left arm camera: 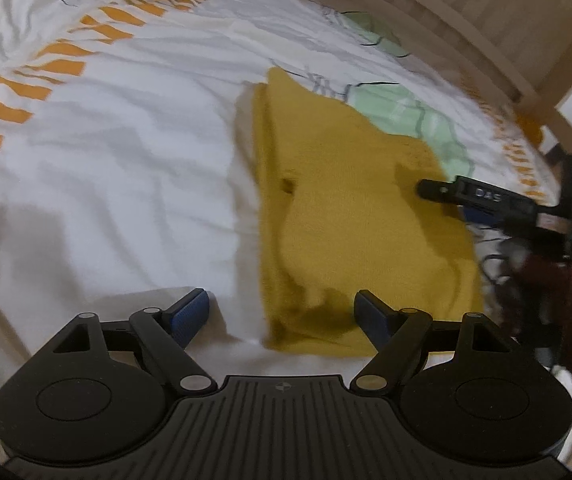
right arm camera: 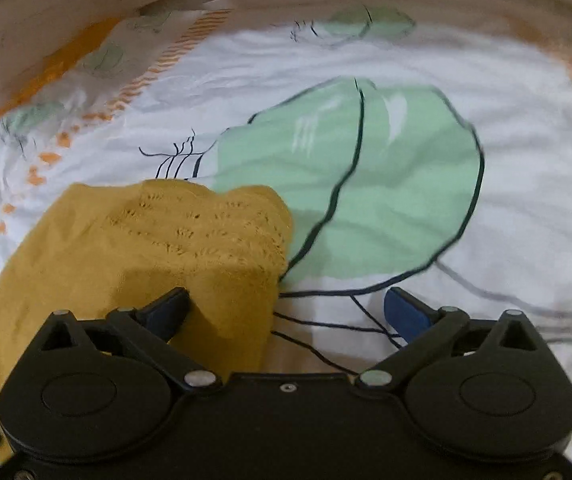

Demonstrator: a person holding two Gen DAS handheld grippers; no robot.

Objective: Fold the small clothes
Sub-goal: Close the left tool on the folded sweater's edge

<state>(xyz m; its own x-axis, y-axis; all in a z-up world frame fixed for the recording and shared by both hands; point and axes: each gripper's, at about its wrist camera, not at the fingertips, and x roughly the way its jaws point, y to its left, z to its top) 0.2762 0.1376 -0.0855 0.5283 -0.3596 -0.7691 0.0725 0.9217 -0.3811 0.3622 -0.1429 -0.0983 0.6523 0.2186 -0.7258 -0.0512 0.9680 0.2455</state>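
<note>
Jaws of the left gripper (left arm camera: 280, 312) and right gripper (right arm camera: 286, 310) gape wide, holding nothing. The folded mustard-yellow knit garment (left arm camera: 349, 216) lies on the white printed bedsheet (left arm camera: 106, 160), long axis running away from the left gripper.

light: dim, warm, soft shadows | blur: motion smear, both views | edges: strong fisheye bending

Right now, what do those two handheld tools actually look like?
Both tools, left and right, are matte black plastic with ribbed bases, round side discs, silver pivot pins and linkage arms ending in blue textured pads. From the left view, the right one's finger bears pale lettering.
</note>
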